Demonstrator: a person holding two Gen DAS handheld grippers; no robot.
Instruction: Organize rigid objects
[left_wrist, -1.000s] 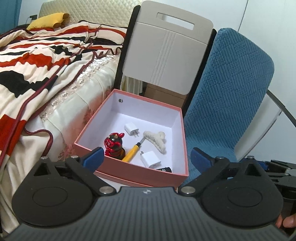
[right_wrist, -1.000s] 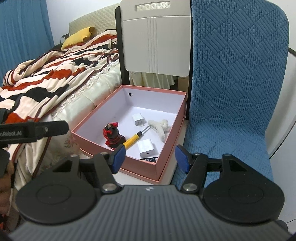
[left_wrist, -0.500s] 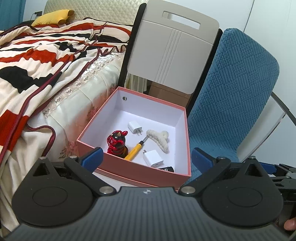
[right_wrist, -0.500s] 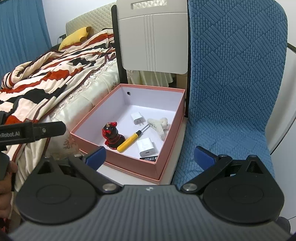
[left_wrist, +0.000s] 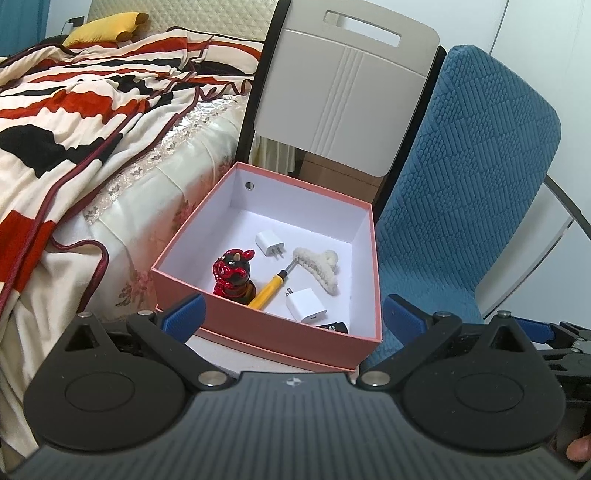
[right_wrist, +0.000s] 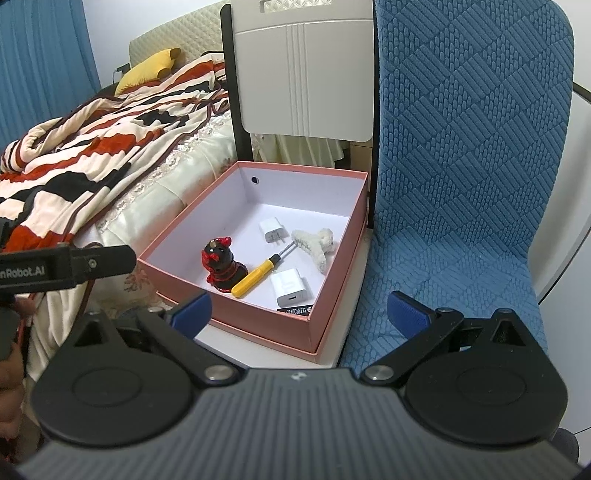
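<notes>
A pink box (left_wrist: 258, 326) (right_wrist: 255, 319) with a white inside holds a red and black figurine (left_wrist: 233, 272) (right_wrist: 220, 266), a yellow-handled screwdriver (left_wrist: 268, 290) (right_wrist: 255, 275), two white chargers (left_wrist: 270, 243) (left_wrist: 306, 305), a cream hair claw (left_wrist: 320, 266) (right_wrist: 314, 243) and a small black item (left_wrist: 334, 327) at the near wall. My left gripper (left_wrist: 293, 317) hangs open before the box's near wall, nothing between its blue fingers. My right gripper (right_wrist: 301, 312) is open just as wide near the box's near right corner, also empty.
The box rests on a white surface (right_wrist: 258, 350) between a bed with a striped blanket (left_wrist: 74, 110) on the left and a blue chair (right_wrist: 461, 184) on the right. A beige chair back (left_wrist: 343, 92) stands behind the box. The left gripper's body (right_wrist: 62, 264) reaches into the right view.
My right gripper's jaws went from half closed to wide open. The left view shifted slightly, bringing the box a bit lower and more central. Nothing in the box moved.
</notes>
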